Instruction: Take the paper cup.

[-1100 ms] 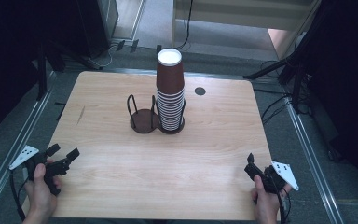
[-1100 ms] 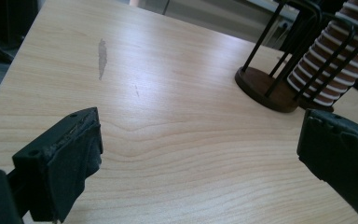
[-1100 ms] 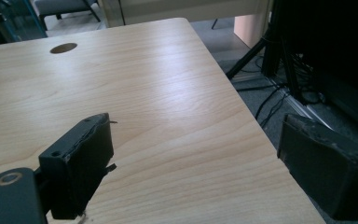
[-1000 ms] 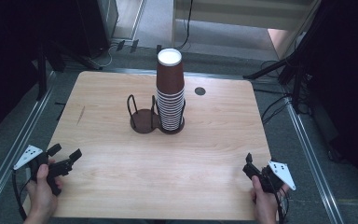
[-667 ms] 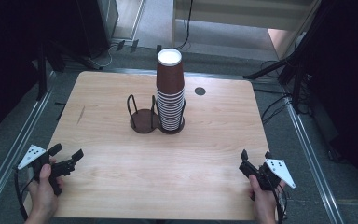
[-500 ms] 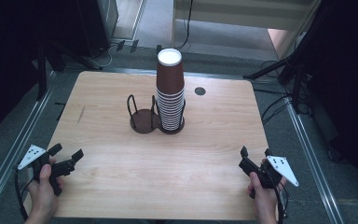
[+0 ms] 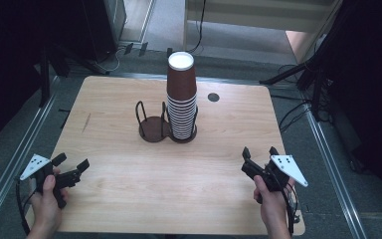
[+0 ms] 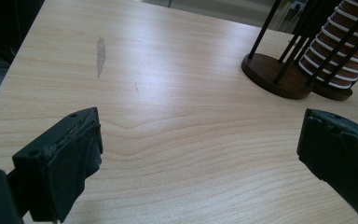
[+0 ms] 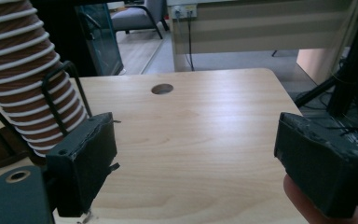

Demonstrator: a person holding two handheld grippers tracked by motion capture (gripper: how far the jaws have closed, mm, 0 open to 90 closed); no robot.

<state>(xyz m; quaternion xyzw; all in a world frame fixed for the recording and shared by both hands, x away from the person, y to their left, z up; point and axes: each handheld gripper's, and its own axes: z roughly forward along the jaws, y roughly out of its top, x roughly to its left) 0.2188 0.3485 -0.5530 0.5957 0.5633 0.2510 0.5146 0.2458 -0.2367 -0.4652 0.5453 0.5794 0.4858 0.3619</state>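
A tall stack of brown paper cups (image 7: 181, 94) with white rims stands in the right ring of a black wire cup holder (image 7: 153, 129) at the table's middle; the holder's left ring is empty. My left gripper (image 7: 72, 162) hovers low over the near left corner, open, with bare wood between its jaws (image 8: 200, 154). The holder (image 8: 272, 74) and cups (image 8: 340, 56) lie ahead of it to the right. My right gripper (image 7: 259, 151) is near the front right edge, open and empty (image 9: 196, 158); its jaws have just been opening. The cups (image 9: 23, 70) stand to its left.
The wooden table (image 7: 119, 199) has a small round hole (image 7: 213, 97) behind the cups, right of centre. A faint scuff (image 8: 100, 51) marks the wood at the left. Black stands and cables surround the table; metal rails run along both sides.
The right hand has lifted and shifted slightly inward, and its jaws have spread apart. The left hand has kept almost still.
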